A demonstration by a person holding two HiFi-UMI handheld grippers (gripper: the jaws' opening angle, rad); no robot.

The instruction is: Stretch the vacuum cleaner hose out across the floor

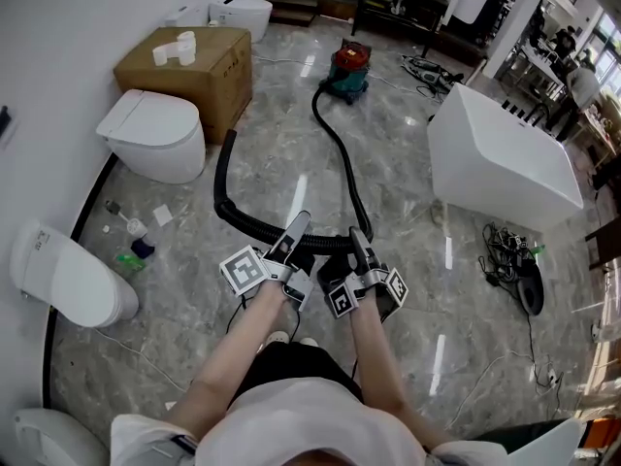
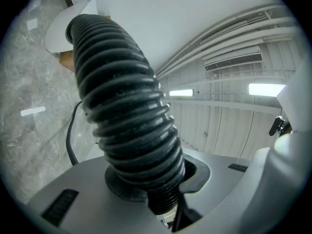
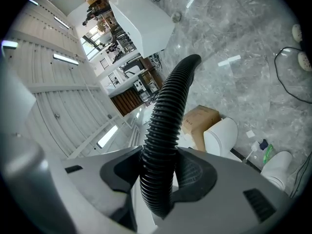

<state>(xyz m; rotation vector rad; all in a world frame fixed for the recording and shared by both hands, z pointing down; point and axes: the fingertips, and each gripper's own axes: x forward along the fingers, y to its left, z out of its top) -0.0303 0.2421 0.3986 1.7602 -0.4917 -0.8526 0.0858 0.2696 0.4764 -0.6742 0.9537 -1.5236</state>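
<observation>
Firmly, left claw and right claw grip the hose; rolls top the box.

Black ribbed hose snakes from the red vacuum cleaner, looping left.

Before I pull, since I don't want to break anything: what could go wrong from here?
1. The left gripper and right gripper are both shut on the hose; a hard pull may drag or tip the vacuum cleaner at its far end.
2. The hose's free part curls beside the toilet; straightening it could sweep it into the small bottles on the floor.
</observation>
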